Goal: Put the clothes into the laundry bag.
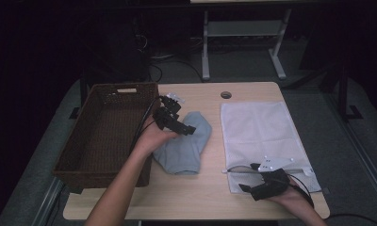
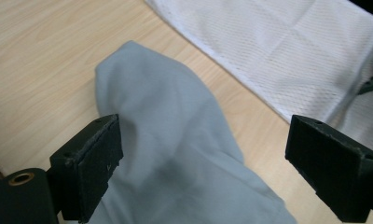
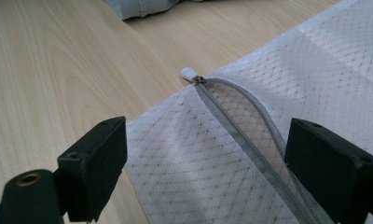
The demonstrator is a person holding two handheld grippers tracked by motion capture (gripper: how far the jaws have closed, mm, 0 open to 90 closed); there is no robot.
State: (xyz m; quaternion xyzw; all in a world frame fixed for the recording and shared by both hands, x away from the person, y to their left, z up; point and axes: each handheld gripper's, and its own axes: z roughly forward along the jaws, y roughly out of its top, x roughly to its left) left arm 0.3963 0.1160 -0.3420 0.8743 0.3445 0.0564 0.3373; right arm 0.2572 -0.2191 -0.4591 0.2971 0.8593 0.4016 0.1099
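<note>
A grey-blue cloth (image 1: 186, 146) lies crumpled on the wooden table (image 1: 200, 188), between a wicker basket (image 1: 106, 136) and a white mesh bag (image 1: 259, 132). My left gripper (image 1: 184, 128) hovers over the cloth's upper part. In the left gripper view that gripper (image 2: 203, 158) is open, its jaws wide apart above the cloth (image 2: 175, 140) and not pressing on it. My right gripper (image 1: 248, 178) is at the bag's near edge. In the right gripper view it (image 3: 205, 168) is open over the bag's grey zipper (image 3: 240, 116), whose white pull (image 3: 189, 73) sits at the bag's corner.
The brown basket stands at the table's left, its inside dark. A round cable hole (image 1: 226, 94) is at the table's far edge. Beyond the table are desk legs and cables on the floor. Bare wood lies along the near edge between my forearms.
</note>
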